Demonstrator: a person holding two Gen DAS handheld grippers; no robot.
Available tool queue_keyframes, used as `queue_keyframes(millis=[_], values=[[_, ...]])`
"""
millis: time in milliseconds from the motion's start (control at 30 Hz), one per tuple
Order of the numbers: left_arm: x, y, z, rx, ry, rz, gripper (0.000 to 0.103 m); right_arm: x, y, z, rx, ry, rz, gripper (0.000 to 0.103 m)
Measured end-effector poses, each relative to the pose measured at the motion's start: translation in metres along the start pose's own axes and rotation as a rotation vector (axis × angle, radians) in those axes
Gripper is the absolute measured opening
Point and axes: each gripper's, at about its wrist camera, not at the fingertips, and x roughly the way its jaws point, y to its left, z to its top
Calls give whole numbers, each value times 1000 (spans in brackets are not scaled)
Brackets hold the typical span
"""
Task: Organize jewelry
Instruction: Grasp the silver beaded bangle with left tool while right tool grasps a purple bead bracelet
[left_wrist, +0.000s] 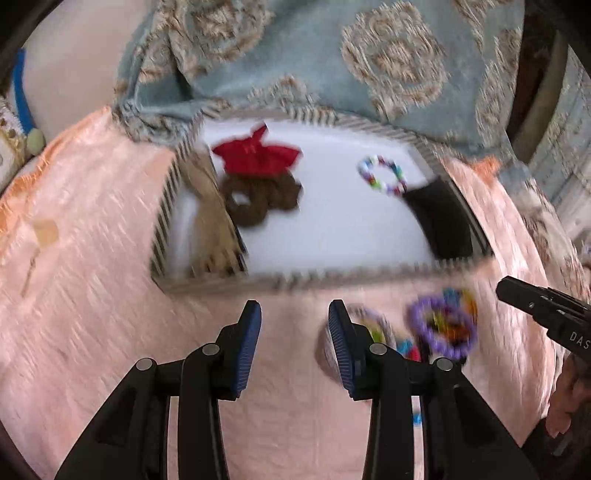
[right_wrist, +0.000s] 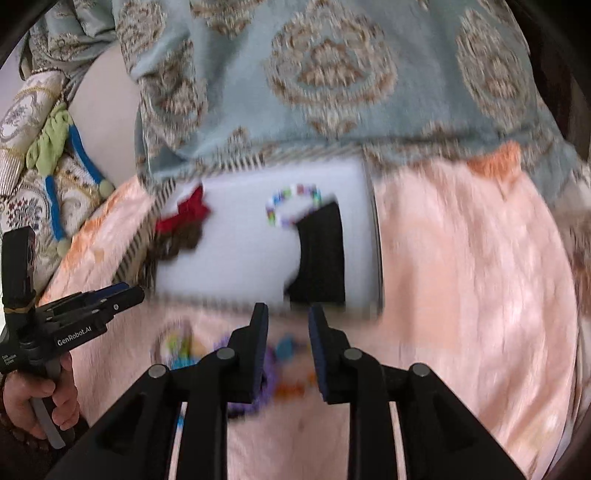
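tray (left_wrist: 369, 275): striped rim, white floor, on peach bedspread (left_wrist: 110, 258); holds beaded bracelet (left_wrist: 382, 179), scrunchies. loose purple bracelet (left_wrist: 441, 326) lies just before the rim. left hand-held gripper (left_wrist: 295, 325), right hand-held gripper (right_wrist: 288, 325): jaws apart, empty. advice: straddle one bracelet's band, clamp gently.

A white tray (left_wrist: 332, 236) with striped rim holds a red bow (left_wrist: 255, 155), brown scrunchie (left_wrist: 258, 199) and multicoloured bracelet (left_wrist: 382, 173), on peach cloth (left_wrist: 92, 258) beside pale-blue, beige-medallioned fabric (left_wrist: 295, 55).
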Motion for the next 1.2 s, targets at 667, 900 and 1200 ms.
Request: queue_keyframes(millis=[667,900,1200], values=[[26,-23,-19,137,69,113,22,51,23,-23,-149,135,-2,21],[24,-22,-20,155,67,85,5,50,32,-24,-202,128,-12,9],[4,-5,-11,97,33,60,0,15,20,-11,-140,20,19,9]])
